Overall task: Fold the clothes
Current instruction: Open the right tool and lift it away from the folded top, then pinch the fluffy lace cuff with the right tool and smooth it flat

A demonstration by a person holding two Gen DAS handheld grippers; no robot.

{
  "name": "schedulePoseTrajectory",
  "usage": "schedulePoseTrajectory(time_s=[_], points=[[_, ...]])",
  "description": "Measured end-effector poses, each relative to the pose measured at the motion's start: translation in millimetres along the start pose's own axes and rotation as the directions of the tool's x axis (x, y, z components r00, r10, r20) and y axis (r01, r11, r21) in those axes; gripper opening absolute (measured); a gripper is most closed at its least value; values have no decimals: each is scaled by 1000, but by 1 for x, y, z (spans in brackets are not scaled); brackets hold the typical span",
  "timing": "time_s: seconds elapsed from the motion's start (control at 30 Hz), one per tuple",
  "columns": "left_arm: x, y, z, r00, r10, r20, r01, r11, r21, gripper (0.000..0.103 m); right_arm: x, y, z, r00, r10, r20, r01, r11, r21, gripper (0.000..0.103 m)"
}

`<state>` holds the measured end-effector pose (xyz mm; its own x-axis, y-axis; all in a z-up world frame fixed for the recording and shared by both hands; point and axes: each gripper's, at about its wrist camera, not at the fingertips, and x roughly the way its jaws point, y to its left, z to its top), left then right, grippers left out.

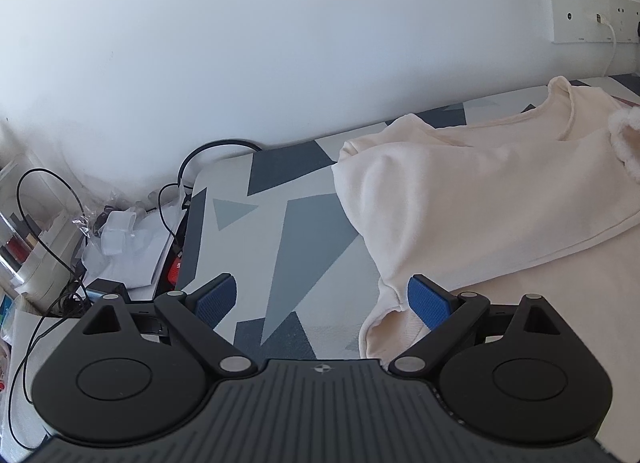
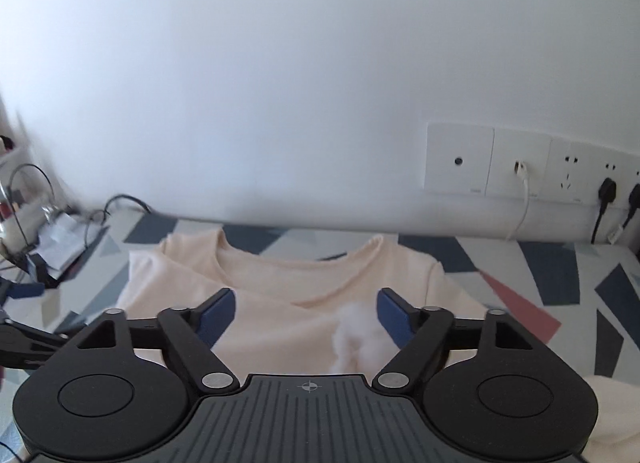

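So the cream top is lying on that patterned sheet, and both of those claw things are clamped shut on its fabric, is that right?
Not quite. The cream top does lie on the patterned sheet, but neither claw is clamped. The left gripper and right gripper both stand open, blue pads apart, gripping no fabric, as each wrist view shows.

Soft matt cream cloth sweater [image 2: 280, 315], fluffy white patch [image 2: 356, 337], smooth printed sheet [image 1: 288, 231]

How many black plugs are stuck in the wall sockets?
2: one black plug in the right-hand socket panel, another black plug at the frame's right edge. More may lie beyond.
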<state>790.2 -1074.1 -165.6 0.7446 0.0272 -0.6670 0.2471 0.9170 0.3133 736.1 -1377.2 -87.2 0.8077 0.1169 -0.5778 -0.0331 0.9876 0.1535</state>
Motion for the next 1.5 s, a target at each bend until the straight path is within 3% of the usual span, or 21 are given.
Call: schedulePoseTrajectory(time_s=[0.13,0.2,0.33,0.43,0.5,0.7,0.83,0.93,1.0,1.07,1.17,1.3,1.4,1.47,1.5], points=[[-2,-2,2,1000,5,7,-5,1000,2,95,2,-14,-2,992,-126,-1,126,991,-46,63],[-4,-1,1,1000,2,13,-2,1000,0,95,3,-23,-9,985,-168,-28,166,984,-63,63],[-2,-1,-3,1000,4,-6,-4,1000,4,95,8,-18,-31,989,-100,-108,86,988,-129,65],[1,-2,-5,999,6,-34,-7,1000,-12,95,26,3,-46,982,-119,-145,74,957,-282,73],[0,-3,-6,999,6,-35,-7,1000,-15,95,45,11,-55,966,-139,-217,57,937,-345,73],[-3,-3,-11,999,13,-34,-13,1000,-10,95,63,23,-79,943,-197,-270,40,869,-493,55],[-1,3,-12,999,15,-47,-17,999,-46,95,59,7,-70,948,-143,-286,7,904,-428,35],[-2,7,-11,999,17,-43,-20,998,-62,95,46,-18,-50,962,-35,-271,-29,973,-228,24],[-4,9,-11,999,17,-39,-20,997,-69,95,36,-38,-39,977,12,-211,-29,997,-75,21],[-5,10,-10,999,14,-37,-17,997,-77,95,26,-57,-30,990,43,-133,-33,996,80,20],[-5,14,-9,999,-3,-36,-1,995,-95,95,22,-65,-27,998,28,-58,-18,985,173,19],[3,25,1,998,-50,-42,42,986,-160,95,50,-34,-37,989,34,-145,-25,997,67,20],[14,41,15,994,-105,-42,91,964,-250,95,66,-9,-48,979,5,-204,-19,998,-66,33],[25,52,27,987,-156,-41,135,937,-322,95,74,9,-55,971,-28,-238,-14,985,-172,40],[33,58,33,981,-187,-42,160,919,-360,95,72,10,-53,971,-21,-239,-20,985,-170,46]])
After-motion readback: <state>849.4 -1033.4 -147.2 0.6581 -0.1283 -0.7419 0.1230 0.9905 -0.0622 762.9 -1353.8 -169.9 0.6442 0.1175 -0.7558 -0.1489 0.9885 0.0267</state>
